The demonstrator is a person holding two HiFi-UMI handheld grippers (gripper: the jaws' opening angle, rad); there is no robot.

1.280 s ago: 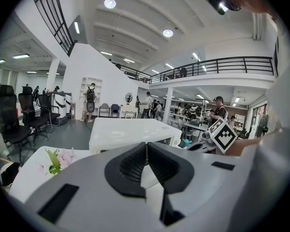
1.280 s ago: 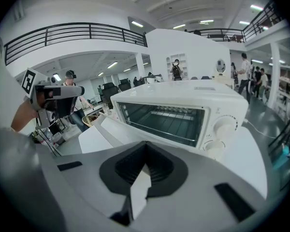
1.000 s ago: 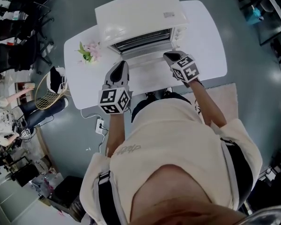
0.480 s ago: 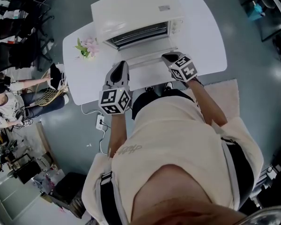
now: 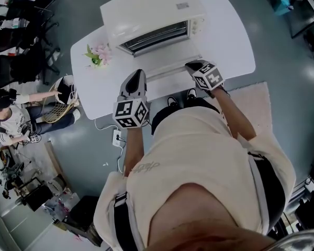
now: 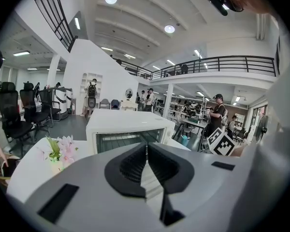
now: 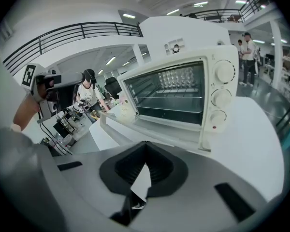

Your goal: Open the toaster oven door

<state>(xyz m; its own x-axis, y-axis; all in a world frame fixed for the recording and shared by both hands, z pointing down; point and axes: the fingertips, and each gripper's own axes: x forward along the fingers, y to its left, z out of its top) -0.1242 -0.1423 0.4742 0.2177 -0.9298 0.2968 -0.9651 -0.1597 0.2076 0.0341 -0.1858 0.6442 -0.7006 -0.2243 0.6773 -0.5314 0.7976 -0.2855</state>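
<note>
While both pairs of jaws are pressed together with nothing between them, the left gripper [image 5: 137, 75] and the right gripper [image 5: 192, 66] are held at the near side of the white table [image 5: 227, 41]. One is at each front corner of the door [image 5: 170, 66]. Whether either tip touches the door cannot be told.

The door is already dropped flat, and the racks of the toaster oven [image 5: 152, 12] are exposed, so the task is judged done.

Trouble could be caused mainly by a careless withdrawal. If the door's edge is clipped from below, it could be flipped up and slammed shut. If it is pressed down, the light oven could be tipped forward or slid. The pink flowers [image 5: 98, 56], just beside the oven's left side, could be knocked over by a wide sweep of the left gripper.
</note>
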